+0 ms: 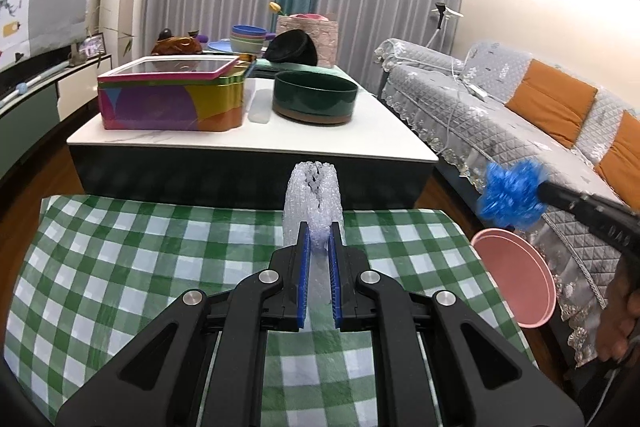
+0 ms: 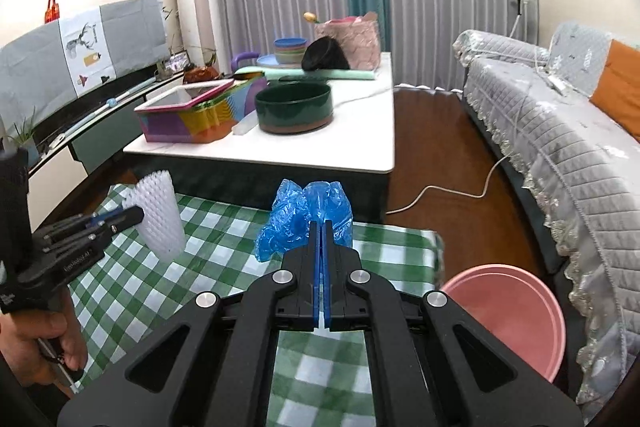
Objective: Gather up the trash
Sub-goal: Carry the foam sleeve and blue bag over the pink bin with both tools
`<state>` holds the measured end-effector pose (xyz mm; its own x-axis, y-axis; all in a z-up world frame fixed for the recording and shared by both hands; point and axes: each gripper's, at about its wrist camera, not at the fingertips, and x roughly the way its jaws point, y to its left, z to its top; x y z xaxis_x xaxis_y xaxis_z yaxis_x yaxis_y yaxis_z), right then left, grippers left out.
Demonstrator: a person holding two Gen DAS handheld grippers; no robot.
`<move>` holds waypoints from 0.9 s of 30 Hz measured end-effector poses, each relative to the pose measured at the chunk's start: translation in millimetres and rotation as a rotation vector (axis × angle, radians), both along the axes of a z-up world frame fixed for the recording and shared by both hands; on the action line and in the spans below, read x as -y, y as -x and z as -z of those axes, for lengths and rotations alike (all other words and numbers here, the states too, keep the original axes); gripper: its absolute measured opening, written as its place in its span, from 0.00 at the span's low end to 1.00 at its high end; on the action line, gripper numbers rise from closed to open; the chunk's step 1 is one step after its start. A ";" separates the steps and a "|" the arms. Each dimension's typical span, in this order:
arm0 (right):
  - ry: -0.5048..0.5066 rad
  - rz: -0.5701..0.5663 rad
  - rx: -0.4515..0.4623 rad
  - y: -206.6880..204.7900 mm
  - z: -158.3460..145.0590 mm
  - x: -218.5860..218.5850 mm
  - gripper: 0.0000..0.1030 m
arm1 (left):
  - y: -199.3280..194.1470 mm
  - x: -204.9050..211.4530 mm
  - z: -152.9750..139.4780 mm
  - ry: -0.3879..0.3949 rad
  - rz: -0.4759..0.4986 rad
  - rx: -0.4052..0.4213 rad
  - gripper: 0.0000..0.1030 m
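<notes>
A: Starting at the left, what borders the work surface?

B: The green checked cloth (image 1: 120, 267) covers it. Its far left corner stops just short of the dark side of the white-topped coffee table (image 1: 256, 143), and brown floor shows past its left edge.

A: And the left gripper (image 1: 319, 227)?

B: It is clamped on a piece of white foam netting (image 1: 314, 195), which stands up between the blue pads, lifted above the cloth near its far edge. From the right wrist view the same netting (image 2: 158, 215) hangs clear of the cloth.

A: Moving right?

B: The right gripper (image 2: 322, 227) has its jaws pressed together on a crumpled blue plastic bag (image 2: 308, 219), held over the cloth's far edge. In the left wrist view the bag (image 1: 512, 195) is blurred, out past the cloth's right edge.

A: Where is the bin?

B: A pink basin (image 2: 516, 315) sits on the floor just beside the cloth's right edge, between it and the lace-trimmed sofa (image 2: 568, 163).

A: Any open room?

B: A strip of brown floor runs between the coffee table and the sofa, crossed by a white cable (image 2: 452, 191). The gap around the basin is narrow.
</notes>
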<state>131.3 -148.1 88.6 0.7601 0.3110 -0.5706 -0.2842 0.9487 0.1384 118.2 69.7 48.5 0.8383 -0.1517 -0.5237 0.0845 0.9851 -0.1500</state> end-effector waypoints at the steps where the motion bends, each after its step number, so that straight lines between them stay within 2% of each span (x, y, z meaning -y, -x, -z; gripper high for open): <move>1: -0.009 0.005 0.001 3.0 -2.4 5.6 0.01 | 2.3 3.1 0.5 0.005 0.003 -0.001 0.09; 5: -0.021 0.019 0.032 18.2 -5.2 18.4 0.01 | 10.7 18.4 3.5 -0.001 0.027 0.000 0.09; 13: -0.046 0.058 0.040 35.7 13.0 47.3 0.01 | 19.7 47.1 13.2 -0.019 0.056 -0.020 0.09; 20: -0.034 0.113 0.045 43.1 21.2 80.0 0.01 | 17.2 73.9 22.4 -0.018 0.070 -0.035 0.09; 27: -0.010 0.150 0.064 49.8 21.6 104.4 0.01 | 11.3 107.8 21.9 -0.050 0.127 -0.017 0.09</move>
<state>81.5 -252.5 67.0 0.8331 0.1964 -0.5170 -0.1476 0.9799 0.1344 106.9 -38.1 26.6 0.8053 -0.2292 -0.5468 0.2065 0.9729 -0.1036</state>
